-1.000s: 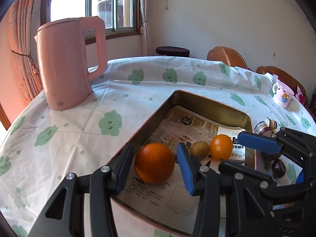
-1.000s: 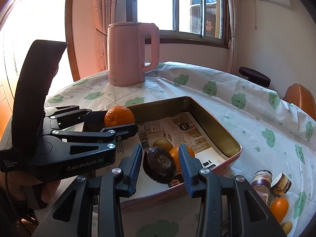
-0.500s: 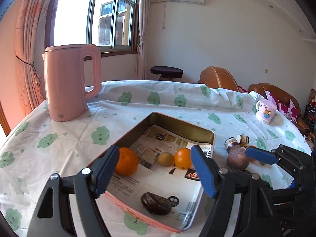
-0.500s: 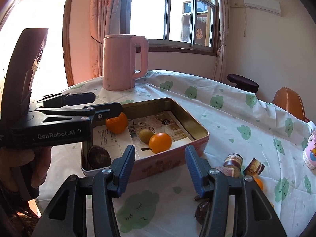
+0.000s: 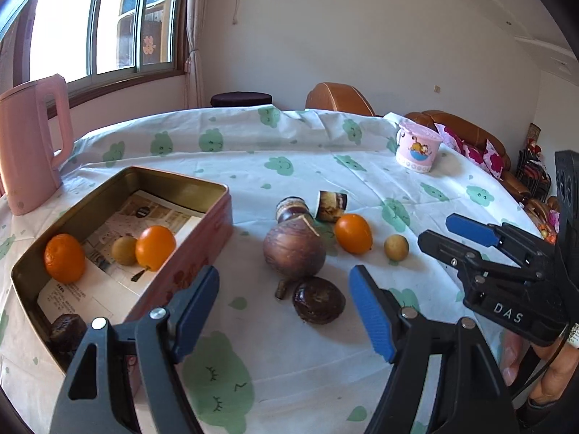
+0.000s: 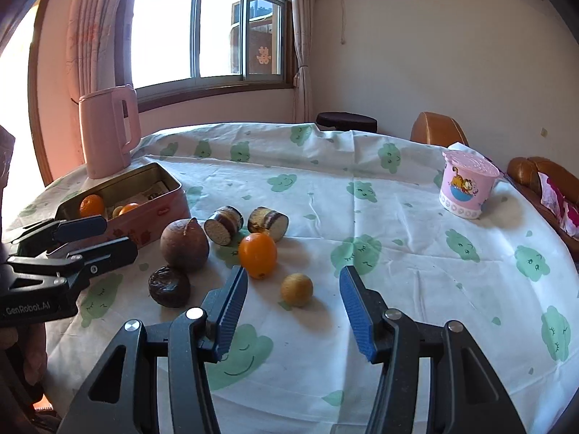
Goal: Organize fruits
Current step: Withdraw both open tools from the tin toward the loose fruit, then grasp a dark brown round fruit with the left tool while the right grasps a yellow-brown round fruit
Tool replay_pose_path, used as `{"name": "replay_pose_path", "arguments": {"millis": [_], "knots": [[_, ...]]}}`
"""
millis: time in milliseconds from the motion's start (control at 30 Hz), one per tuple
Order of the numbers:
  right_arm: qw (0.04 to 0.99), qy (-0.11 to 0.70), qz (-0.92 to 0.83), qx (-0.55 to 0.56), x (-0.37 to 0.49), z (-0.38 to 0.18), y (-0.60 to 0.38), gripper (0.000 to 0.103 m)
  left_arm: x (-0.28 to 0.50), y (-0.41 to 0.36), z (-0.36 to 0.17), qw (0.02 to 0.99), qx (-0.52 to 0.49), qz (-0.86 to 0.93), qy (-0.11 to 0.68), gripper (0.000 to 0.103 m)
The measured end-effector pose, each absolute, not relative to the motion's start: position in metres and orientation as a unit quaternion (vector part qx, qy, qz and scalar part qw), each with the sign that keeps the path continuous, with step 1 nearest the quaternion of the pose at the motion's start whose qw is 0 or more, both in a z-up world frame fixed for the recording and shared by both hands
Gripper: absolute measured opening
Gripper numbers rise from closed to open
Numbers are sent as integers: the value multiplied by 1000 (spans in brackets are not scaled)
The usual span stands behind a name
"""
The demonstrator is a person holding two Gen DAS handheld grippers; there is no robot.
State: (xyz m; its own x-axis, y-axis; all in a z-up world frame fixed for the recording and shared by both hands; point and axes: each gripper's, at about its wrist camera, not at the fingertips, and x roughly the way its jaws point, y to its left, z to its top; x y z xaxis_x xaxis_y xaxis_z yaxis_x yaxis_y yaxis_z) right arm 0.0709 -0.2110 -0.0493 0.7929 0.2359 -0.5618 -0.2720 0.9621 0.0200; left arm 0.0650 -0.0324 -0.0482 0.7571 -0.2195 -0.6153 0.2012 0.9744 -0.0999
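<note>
Blue-padded jaws of both grippers stand apart and empty, marking a reach between two placements. The left gripper [image 5: 284, 311] hovers just over the wrinkled dark fruit [image 5: 318, 300], which lies on the cloth in line with its gap; the right gripper [image 6: 293, 307] frames the small tan fruit [image 6: 296, 288] in the same way, with no pad touching either.

The pink tin [image 5: 217, 213], at the near left of the table and lined with printed paper, already holds an orange [image 5: 64, 257], a small tan fruit, a second orange fruit [image 5: 155, 242] and a dark wrinkled one [image 5: 67, 329]. Outside it, near the middle of the table, lie the large brown round fruit [image 6: 184, 245], the loose orange fruit [image 6: 257, 255] and two short cut pieces [image 6: 223, 225], close together.

By this layout the sorting is about half done. The next move calls for lowering each claw until its fruit sits between the pads, closing gently, since round fruit may roll off, then carrying it left over the tin's wall.

The surface is a round table under a white cloth with green cloud faces [image 6: 362, 253], creased. A pink kettle [image 6: 106, 130] stands at far left by the window, a pink lidded cup [image 6: 466, 188] at far right, with brown seats beyond.
</note>
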Motion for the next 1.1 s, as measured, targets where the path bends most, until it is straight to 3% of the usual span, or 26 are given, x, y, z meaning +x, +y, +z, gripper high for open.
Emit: {"name": "replay_pose_path", "arguments": {"millis": [100,233,333,533,800,1100], "knots": [[943,305,135,-23,78,-51,-213,55,71,-40,-54,928,-14,-123,351,72],[929,340,145,-33,90,-57,-204,55,79,-46,-65,911,-19,-144,386,49],[921,355,154,-41,97,-59,-199,55,83,-50,-72,900,-24,-157,405,42],[905,392,158,-45,115,-68,-193,55,90,-51,-74,890,-39,-172,421,39],[890,420,174,-38,126,-78,-191,26,83,-47,-65,901,-37,-174,395,38],[897,403,178,-37,121,-72,-191,26,86,-50,-50,923,-3,-157,352,38]]}}
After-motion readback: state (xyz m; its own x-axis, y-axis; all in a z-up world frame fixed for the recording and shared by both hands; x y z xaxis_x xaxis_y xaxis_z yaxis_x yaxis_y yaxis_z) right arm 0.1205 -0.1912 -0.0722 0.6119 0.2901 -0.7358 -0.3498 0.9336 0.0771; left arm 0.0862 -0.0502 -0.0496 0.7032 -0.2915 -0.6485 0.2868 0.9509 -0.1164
